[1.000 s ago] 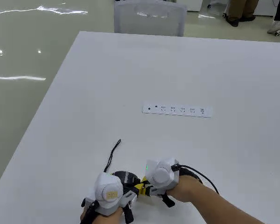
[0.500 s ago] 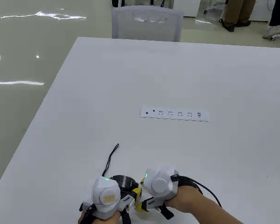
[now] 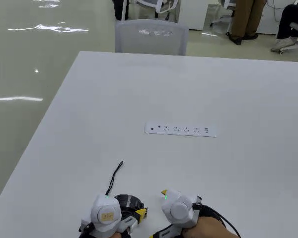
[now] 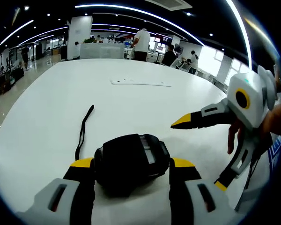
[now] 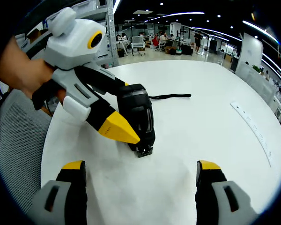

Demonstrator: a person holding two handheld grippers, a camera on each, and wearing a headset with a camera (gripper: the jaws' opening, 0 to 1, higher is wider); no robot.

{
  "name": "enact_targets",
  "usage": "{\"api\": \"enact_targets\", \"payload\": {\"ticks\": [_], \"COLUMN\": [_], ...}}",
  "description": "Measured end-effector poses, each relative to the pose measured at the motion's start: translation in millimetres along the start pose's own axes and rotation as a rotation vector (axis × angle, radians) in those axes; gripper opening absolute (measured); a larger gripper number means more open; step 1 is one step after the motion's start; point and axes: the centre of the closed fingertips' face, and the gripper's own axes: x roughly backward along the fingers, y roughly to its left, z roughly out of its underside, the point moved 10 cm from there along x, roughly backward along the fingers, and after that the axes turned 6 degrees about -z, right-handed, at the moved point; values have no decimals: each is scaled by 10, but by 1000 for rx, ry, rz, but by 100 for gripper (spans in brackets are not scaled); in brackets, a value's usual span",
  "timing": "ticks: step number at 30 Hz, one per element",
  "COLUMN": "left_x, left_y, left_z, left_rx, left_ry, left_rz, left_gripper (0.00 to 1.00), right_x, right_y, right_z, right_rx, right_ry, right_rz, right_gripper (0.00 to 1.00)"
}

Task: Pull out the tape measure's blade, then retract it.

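Left gripper view: left gripper (image 4: pixel 132 163) jaws clamped the rigid tape measure (image 4: pixel 131 154); right gripper (image 5: pixel 141 165) jaws gaped wide, the thin blade hook (image 5: pixel 144 151) their likely hold.

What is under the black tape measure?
The white table lies under the black round tape measure. The spot right beneath is covered by its body.

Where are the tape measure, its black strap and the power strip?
tape measure (image 4: pixel 131 157): left gripper view, middle of its black case.
black strap (image 4: pixel 82 132): left gripper view, midway along it.
power strip (image 3: pixel 180 130): head view, centre of its white body.
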Motion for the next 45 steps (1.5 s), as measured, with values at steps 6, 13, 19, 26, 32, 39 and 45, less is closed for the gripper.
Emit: {"api": "enact_targets", "payload": {"ticks": [6,13,19,26,32,39,45], "left_x": [164,353,559,798,1069,1321,1530], "left_y": [145,383,442,508,723,975,1050], "left_z": [-7,-15,29,173,266,393,469], "left_rx": [-79,-85,-94,-135,-126,-109,-87], "left_ry": [-30,-92,-133,-165,-187,-188,-199], "left_rz": [79,130,167,190,189,155,125], "left_gripper": [80,99,99,99,99,99,99], "right_x": [325,654,933,1223,1468,1714,1878], "right_y": [10,107,193,338,527,665,769], "right_z": [105,321,441,606,760,984,1182], "right_rx": [-71,-128,-172,-224,-219,-267,-298], "right_ry": [-64,-110,-158,-203,-231,-247,-240], "right_rz": [72,128,185,241,270,339,377], "right_gripper": [100,100,100,100,100,100,100]}}
